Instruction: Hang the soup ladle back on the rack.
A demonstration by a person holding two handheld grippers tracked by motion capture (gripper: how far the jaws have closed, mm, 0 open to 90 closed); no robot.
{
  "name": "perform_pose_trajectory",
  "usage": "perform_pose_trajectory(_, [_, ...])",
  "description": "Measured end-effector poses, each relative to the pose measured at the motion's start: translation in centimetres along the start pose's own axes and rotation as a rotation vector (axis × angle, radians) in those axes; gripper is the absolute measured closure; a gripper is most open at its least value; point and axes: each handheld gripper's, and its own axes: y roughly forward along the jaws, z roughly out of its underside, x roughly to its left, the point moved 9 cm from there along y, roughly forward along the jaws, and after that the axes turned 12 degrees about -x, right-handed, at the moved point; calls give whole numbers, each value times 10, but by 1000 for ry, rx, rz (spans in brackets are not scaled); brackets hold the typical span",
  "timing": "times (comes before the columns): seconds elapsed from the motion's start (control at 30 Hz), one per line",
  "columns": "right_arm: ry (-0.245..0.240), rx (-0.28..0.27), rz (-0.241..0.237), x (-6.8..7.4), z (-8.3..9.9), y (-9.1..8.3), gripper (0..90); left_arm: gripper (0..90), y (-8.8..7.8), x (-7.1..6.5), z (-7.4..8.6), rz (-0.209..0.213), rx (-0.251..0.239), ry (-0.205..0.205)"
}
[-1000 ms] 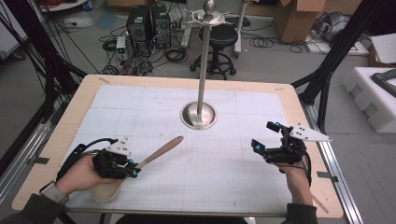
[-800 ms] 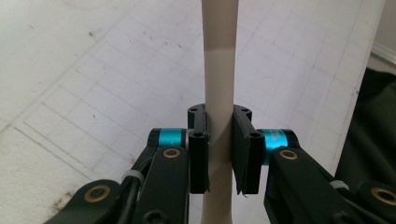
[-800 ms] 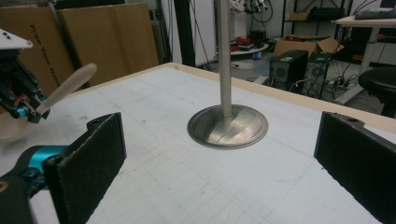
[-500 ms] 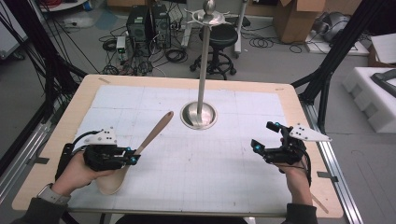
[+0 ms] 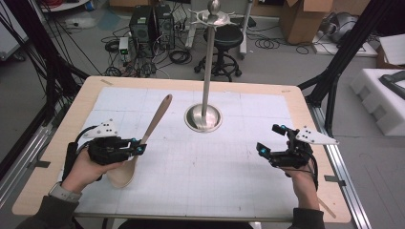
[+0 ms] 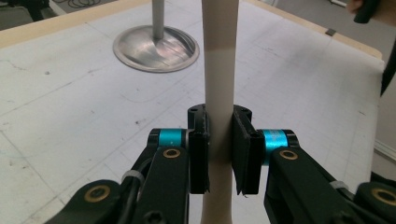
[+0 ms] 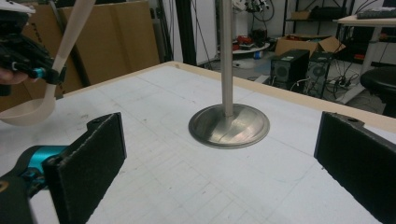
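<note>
At the left of the high view, well left of the metal stand point(image 5: 204, 117), the left gripper point(image 5: 138, 148) hangs just above the white gridded mat point(image 5: 229, 162), carried in the person's left hand point(image 5: 86, 164). Its two black jaws are pressed onto the handle of a pale wooden ladle point(image 5: 155, 121), pinching it low down near the bowl. In the left gripper view the handle point(image 6: 219, 93) runs straight up between the pads point(image 6: 198, 154), which bear on it from both sides. The ladle is tilted: its bowl hangs nearest the person, under the gripper, and its handle slants up and away with the tip leaning toward the stand's side of the table.

The stand sits mid-table, a round dished base point(image 7: 229, 126) with a thin upright pole rising from its centre. The ladle is well apart from it, touching neither base nor pole.

Well right of the stand, the right gripper point(image 5: 272, 138) is held in the right hand point(image 5: 303, 174) above the mat. Its jaws are spread wide, nothing between them; the right gripper view looks between the pads point(image 7: 93, 158) at the stand's base.
</note>
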Motion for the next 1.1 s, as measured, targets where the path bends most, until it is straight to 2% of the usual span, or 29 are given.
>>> perform_pose_trajectory(0.17, [2, 0, 3, -1, 0, 0, 12, 780, 6, 2, -10, -5, -35, 2])
perform_pose_trajectory(0.5, [3, -7, -1, 0, -1, -1, 12, 780, 18, -6, -30, 37, -75, 39])
perform_pose_trajectory(0.7, [5, -12, 2, -1, -2, -2, 12, 780, 19, -7, -45, 45, -133, 43])
perform_pose_trajectory(0.97, [4, -12, 2, -1, -2, -2, 12, 780, 17, -2, -58, -5, -206, 50])
perform_pose_trajectory(1.1, [3, -12, 2, -1, -2, -2, 12, 780, 18, 0, -63, -8, -230, 24])
